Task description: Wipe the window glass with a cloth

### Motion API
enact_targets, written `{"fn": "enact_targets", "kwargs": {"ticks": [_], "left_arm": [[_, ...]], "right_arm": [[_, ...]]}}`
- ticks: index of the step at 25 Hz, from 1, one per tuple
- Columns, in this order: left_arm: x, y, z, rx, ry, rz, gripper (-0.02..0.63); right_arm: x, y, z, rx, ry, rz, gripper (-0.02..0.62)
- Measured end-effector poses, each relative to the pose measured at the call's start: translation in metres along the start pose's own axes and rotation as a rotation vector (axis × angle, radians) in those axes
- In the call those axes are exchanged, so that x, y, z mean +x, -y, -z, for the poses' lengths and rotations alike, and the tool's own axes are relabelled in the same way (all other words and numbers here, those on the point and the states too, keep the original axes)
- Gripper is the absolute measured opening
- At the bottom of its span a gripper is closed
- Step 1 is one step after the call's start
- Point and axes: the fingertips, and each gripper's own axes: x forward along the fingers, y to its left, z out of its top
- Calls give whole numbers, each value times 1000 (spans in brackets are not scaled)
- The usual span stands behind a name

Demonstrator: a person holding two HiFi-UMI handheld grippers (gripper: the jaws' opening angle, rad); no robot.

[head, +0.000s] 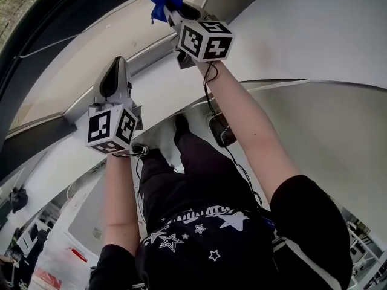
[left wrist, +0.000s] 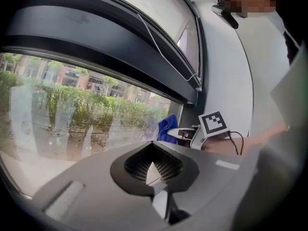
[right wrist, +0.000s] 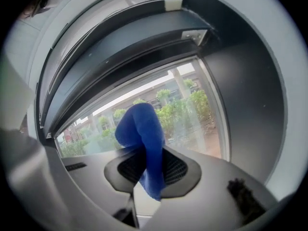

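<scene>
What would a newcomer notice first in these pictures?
The bright blue cloth draws the eye first, pinched in the right gripper and held up before the window glass. Next comes the left gripper, lower and further left in the head view, shut on nothing.

Black star-printed clothes (head: 181,237); black cables (head: 207,89)

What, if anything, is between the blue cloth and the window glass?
Nothing visible. The right gripper holds the cloth up by the glass, and no object shows between them. The left gripper, shut and empty, is off to the side.
</scene>
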Motion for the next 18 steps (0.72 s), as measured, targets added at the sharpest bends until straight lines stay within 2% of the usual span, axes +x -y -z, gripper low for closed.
{"fn": "enact_targets", "kwargs": {"ticks": [4,8,14,18], "left_arm": [[16,21,-5,14,-2,29,8],[25,35,-11,24,3,52,8],[26,38,-5,10,4,57,8],[15,25,7,-10,6,24,8]], "right_arm": [[-14,45,-19,23,36,86,77],[-28,72,-40,62,83,136,77],[-39,85,-34,55,75,190,77],[-42,72,-26,42,65,172,77]]}}
